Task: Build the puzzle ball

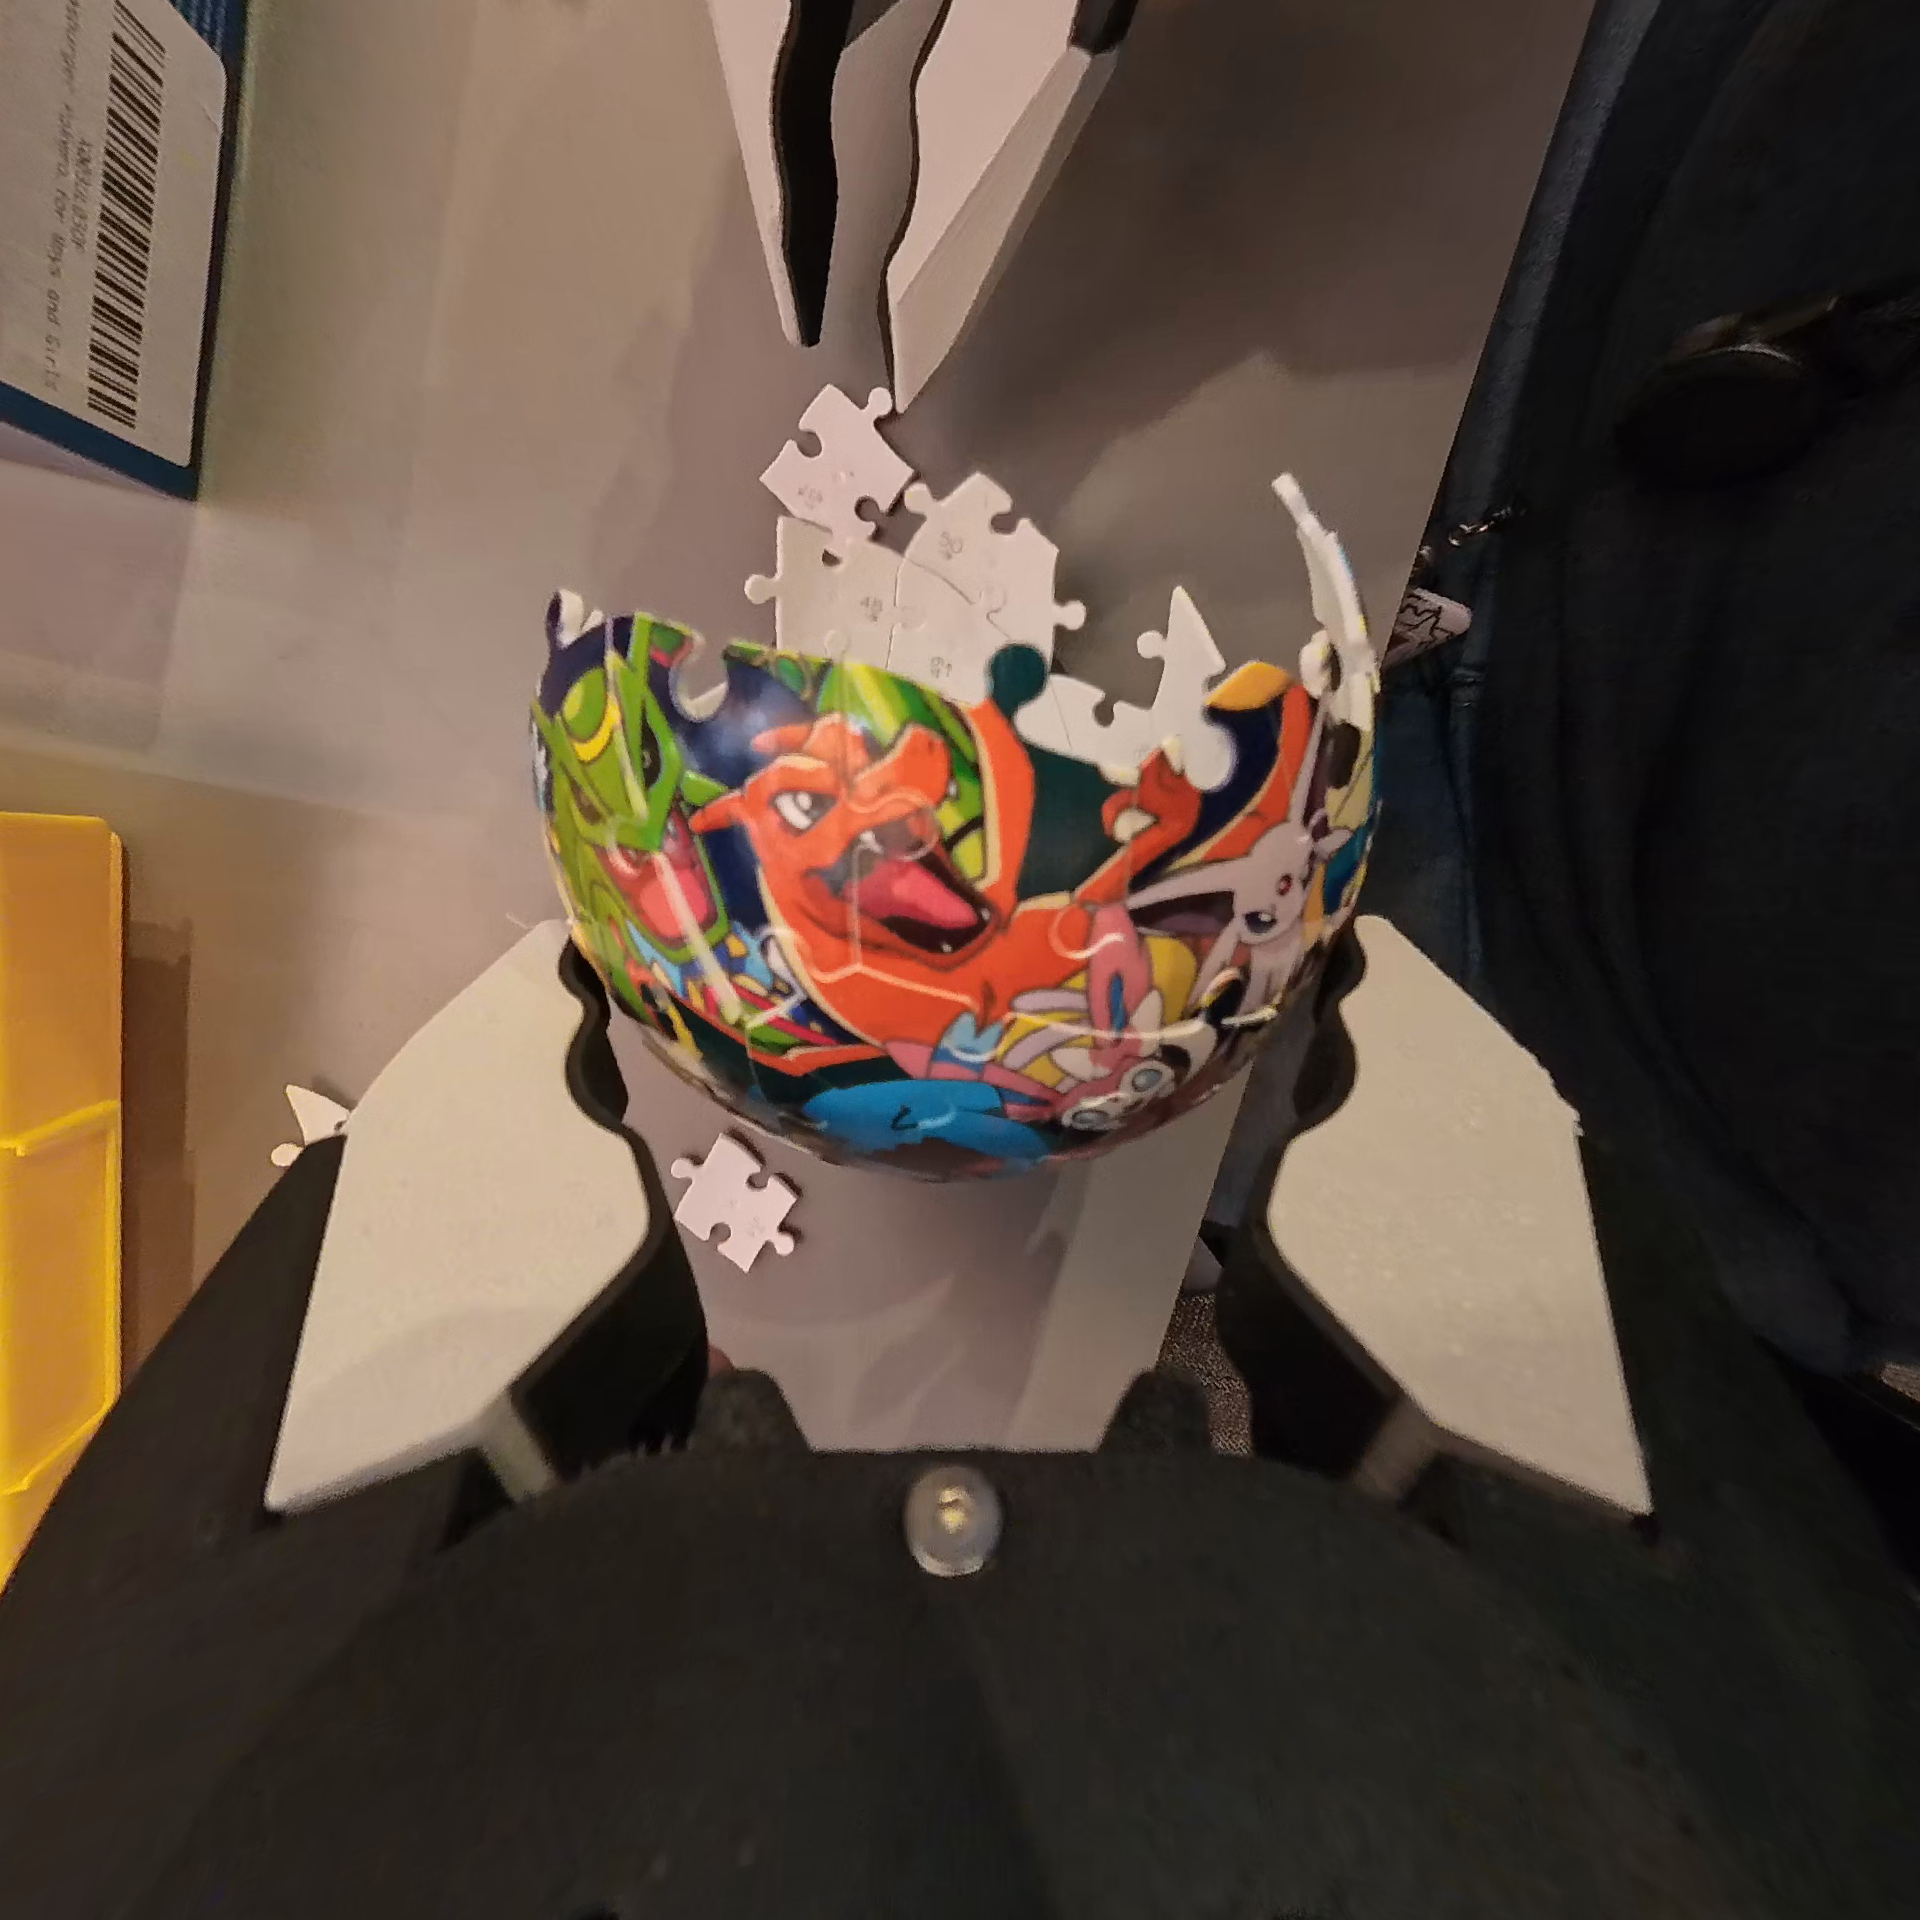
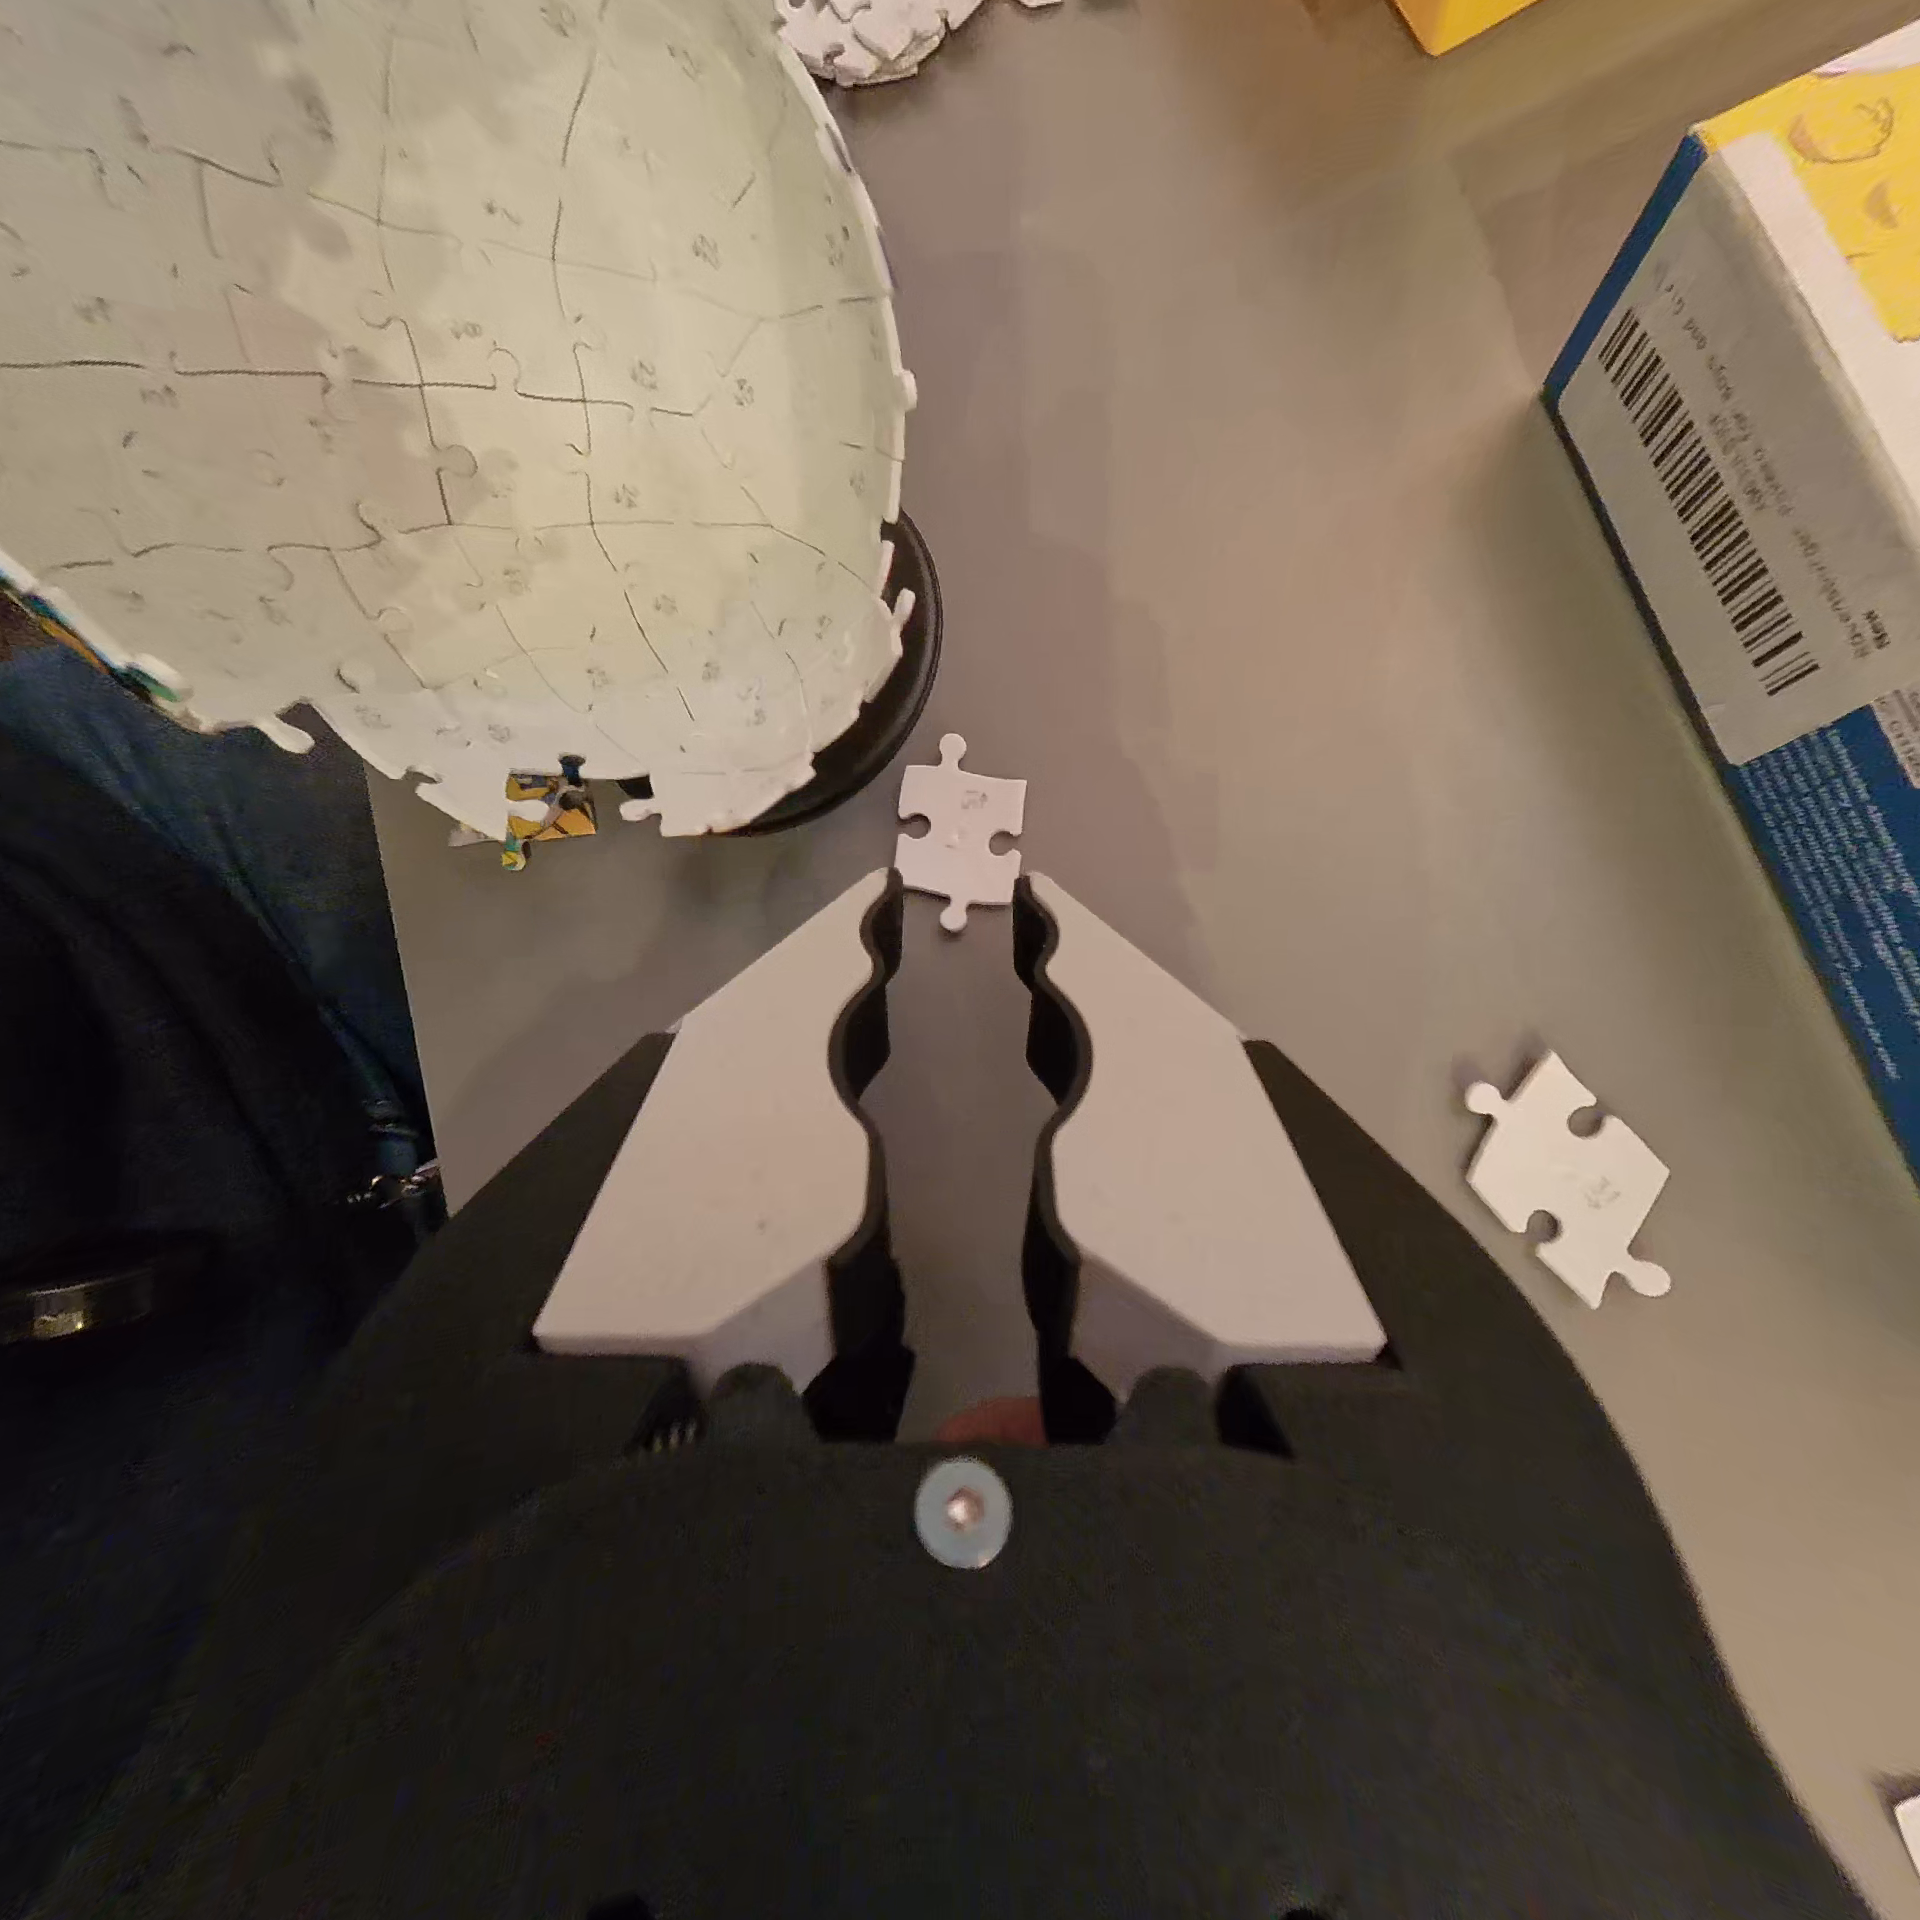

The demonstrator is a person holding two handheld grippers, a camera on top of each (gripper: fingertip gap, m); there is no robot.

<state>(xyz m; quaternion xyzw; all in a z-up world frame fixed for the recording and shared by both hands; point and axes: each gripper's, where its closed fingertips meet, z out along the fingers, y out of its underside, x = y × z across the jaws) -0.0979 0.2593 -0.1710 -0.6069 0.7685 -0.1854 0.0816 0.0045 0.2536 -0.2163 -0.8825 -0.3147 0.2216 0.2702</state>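
Grey counter (image 2: 1195,499): carrying box (image 2: 1766,468) at its edge, loose pieces.
Ball (image 1: 935,883): half-built shell, open side up for filling; left gripper (image 1: 956,1039) fingers clamping its flanks, steadying it.
Piece (image 2: 961,831): blank side up, between right gripper (image 2: 956,894) fingertips, fingers standing slightly apart, apparently closing to pick.

Grey table (image 2: 1247,520). One white puzzle piece (image 2: 961,831) lies face-down at the right gripper's (image 2: 956,888) fingertips; a second white piece (image 2: 1564,1179) lies right of that gripper. A blue-and-yellow box (image 2: 1766,468) sits far right. Loose white pieces (image 2: 883,36) are heaped ahead.
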